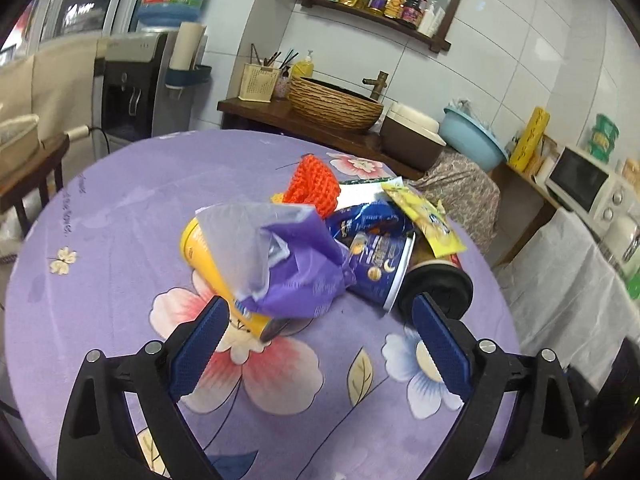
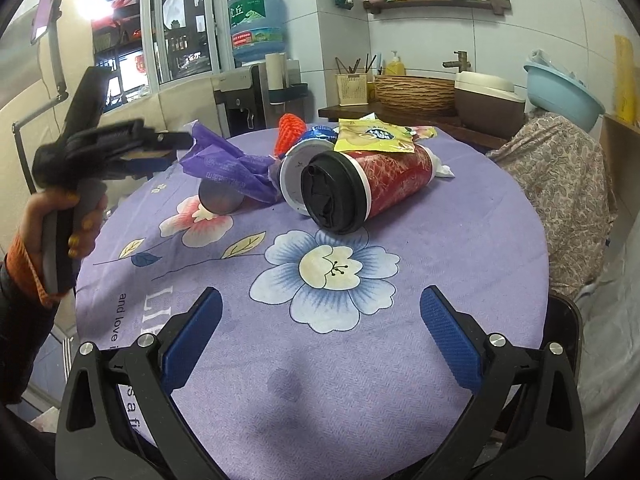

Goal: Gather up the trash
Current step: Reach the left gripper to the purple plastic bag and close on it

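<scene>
Between spread left fingers [image 1: 216, 320], purple bag [image 1: 296, 264] draped on yellow can [image 1: 208, 256]

Both views evenly lit, moderately bright. Strong fisheye curvature; black vignette at corners. Window [image 2: 160, 40] shows glare. Left wrist view slightly motion-blurred. Soft shadows fall on the tablecloth [image 2: 360, 360].

Bare tablecloth [image 2: 360, 380] in front, trash pile [image 2: 340, 168] across the far half

Round table, purple floral cloth [image 2: 360, 380]; water dispenser [image 2: 250, 92] with blue bottle [image 2: 258, 24]; woven basket [image 1: 334, 102]; light-blue basin [image 1: 472, 136]; microwave [image 1: 584, 184]; wall shelf of bottles [image 1: 384, 4].
</scene>
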`<action>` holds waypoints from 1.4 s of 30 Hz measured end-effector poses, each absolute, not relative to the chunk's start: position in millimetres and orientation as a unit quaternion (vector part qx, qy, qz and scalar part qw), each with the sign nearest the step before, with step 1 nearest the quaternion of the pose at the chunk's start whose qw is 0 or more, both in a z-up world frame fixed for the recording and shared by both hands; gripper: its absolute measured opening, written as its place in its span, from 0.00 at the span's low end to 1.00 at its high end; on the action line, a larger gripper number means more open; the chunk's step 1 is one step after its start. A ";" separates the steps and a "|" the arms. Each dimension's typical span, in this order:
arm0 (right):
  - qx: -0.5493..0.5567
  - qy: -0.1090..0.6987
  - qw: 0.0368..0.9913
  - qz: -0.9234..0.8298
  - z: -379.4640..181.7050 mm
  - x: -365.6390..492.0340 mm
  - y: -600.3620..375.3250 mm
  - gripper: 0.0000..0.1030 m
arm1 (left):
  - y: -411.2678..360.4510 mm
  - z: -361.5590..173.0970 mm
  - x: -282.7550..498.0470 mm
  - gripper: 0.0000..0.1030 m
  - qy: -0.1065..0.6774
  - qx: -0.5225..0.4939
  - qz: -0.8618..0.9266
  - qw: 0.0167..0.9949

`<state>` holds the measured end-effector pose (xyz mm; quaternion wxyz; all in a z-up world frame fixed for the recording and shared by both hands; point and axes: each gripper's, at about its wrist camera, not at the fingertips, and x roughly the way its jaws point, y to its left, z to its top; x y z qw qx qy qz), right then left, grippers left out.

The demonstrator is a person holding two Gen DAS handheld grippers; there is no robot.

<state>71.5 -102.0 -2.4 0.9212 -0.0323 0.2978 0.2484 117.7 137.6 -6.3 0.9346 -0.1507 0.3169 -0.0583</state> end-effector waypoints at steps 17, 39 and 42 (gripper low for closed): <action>-0.043 0.298 0.920 0.250 -1.9 73.7 -100.7 0.95 | 154.8 -20.1 152.0 0.45 0.352 -0.197 -0.019 0.915; -0.040 0.256 0.932 0.253 27.7 109.9 -97.9 0.95 | 157.7 1.4 112.8 0.14 0.284 -0.167 -0.004 0.944; -0.005 0.261 0.930 0.258 35.6 135.3 -103.0 0.95 | 157.8 2.9 106.8 0.14 0.281 -0.172 -0.009 0.944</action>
